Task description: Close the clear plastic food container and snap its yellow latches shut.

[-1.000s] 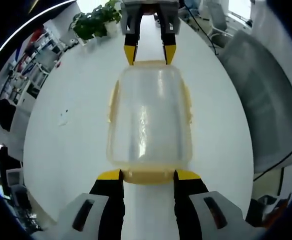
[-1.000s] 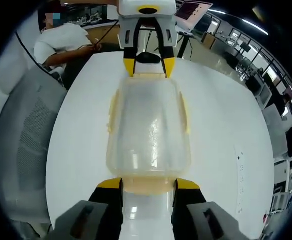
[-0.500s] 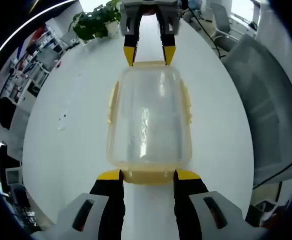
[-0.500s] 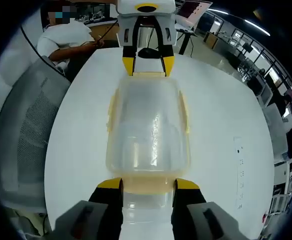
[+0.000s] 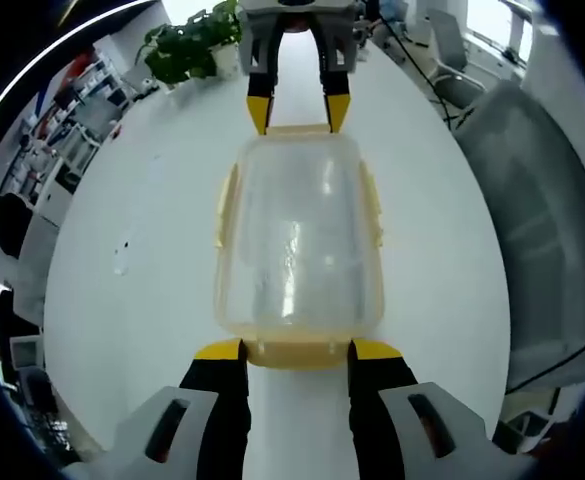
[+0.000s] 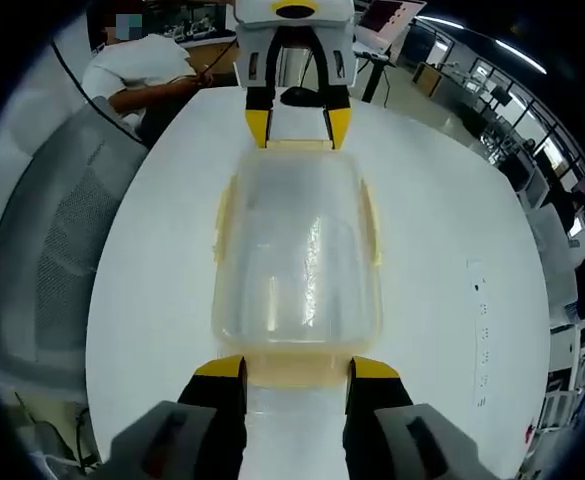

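The container sits lid-on in the middle of a white table, a gripper at each short end. Four yellow latches can be counted: one at each short end and one on each long side. The side latches stand slightly out from the wall, so they look unsnapped; whether the end latches are locked I cannot tell.

The left gripper meets the near end latch, its jaws spread with the yellow tips flanking that flap and touching it or just beside it. The right gripper does the same at the opposite end latch, jaws likewise spread. Each gripper faces the other across the container.

The lid seems already seated, so the step in hand is likely pressing the two end latches down. The next move calls for both grippers pushing inward and downward together, so the container does not slide, then shifting to the two side latches.

Beyond the container: one potted plant, a mesh chair, and a seated person.
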The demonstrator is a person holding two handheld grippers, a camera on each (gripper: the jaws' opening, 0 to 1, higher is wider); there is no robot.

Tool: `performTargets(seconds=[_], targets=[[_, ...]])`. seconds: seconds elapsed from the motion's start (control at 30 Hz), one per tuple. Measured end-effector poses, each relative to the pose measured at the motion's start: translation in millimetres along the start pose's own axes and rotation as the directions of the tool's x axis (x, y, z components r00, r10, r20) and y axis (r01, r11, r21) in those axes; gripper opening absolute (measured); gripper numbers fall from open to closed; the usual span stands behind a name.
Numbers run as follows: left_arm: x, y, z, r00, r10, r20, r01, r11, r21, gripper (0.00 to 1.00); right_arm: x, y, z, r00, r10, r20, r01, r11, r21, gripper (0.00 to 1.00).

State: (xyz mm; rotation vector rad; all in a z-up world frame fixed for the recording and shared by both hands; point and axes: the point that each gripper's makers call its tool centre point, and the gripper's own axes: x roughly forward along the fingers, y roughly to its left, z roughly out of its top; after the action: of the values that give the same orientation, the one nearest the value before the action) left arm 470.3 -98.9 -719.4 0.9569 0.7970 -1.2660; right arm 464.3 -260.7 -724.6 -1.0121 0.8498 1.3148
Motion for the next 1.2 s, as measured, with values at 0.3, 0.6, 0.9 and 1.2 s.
performTargets(seconds=[0.3, 0.6, 0.9, 1.2], targets=[[3, -0.2, 11.1, 1.0, -0.001, 0.01, 0.001, 1.0, -0.007, 0.36, -6, -1, -10.4, 1.0, 0.006, -0.002, -0.006, 1.0, -0.005, 0.35], [10, -2.1, 21.7, 1.0, -0.006, 0.008, 0.006, 1.0, -0.005, 0.36, -9, 2, -21.5, 1.0, 0.015, -0.006, -0.015, 1.0, 0.001, 0.35], [18, -5.6, 30.6, 1.0, -0.021, 0.016, 0.021, 1.0, -0.01, 0.36, -9, 4, -33.8, 1.0, 0.025, -0.014, -0.025, 1.0, 0.008, 0.35], [25, -3.6, 36.5, 0.999, -0.028, 0.017, 0.028, 1.0, -0.007, 0.36, -7, 3, -43.8, 0.999, 0.03, -0.016, -0.03, 0.999, 0.02, 0.35]])
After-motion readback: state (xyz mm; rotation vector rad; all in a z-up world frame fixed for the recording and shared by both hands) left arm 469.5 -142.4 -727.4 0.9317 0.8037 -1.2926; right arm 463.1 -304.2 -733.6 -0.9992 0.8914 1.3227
